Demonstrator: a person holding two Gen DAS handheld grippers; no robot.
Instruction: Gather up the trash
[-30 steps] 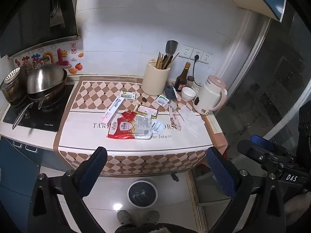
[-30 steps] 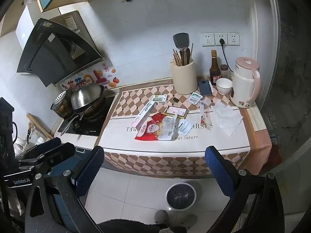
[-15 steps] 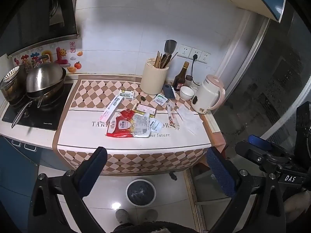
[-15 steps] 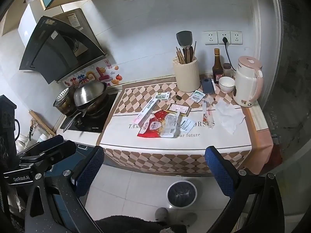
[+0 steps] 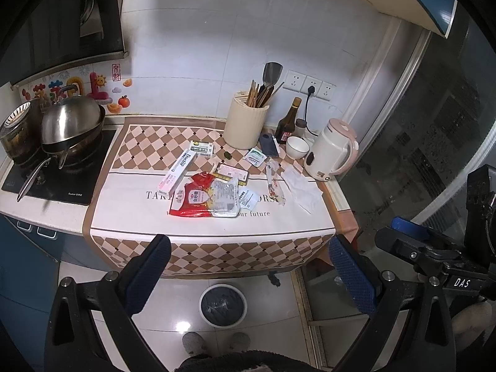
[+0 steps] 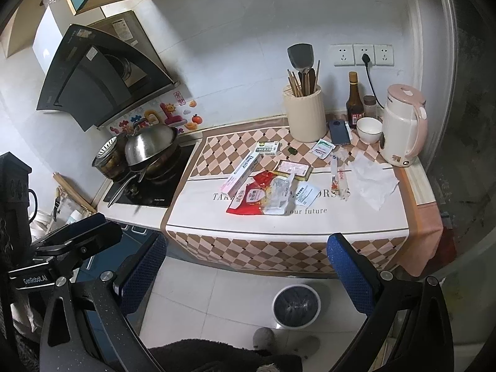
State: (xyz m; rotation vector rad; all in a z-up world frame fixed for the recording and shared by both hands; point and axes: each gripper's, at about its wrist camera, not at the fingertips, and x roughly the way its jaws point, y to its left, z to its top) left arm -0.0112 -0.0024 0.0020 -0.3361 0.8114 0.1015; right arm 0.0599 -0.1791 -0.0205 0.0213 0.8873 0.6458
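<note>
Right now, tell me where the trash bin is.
The trash bin stands on the floor tiles below the counter's front edge, under the hanging checkered cloth; in both wrist views it shows between the open tool's fingers.

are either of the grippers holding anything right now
No. The left gripper and right gripper are both open and empty, short of the counter; the trash lies untouched.

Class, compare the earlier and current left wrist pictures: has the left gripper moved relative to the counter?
Yes. The left gripper has backed away from the checked tablecloth, which sits higher and smaller; more floor shows around the round white bin.
</note>
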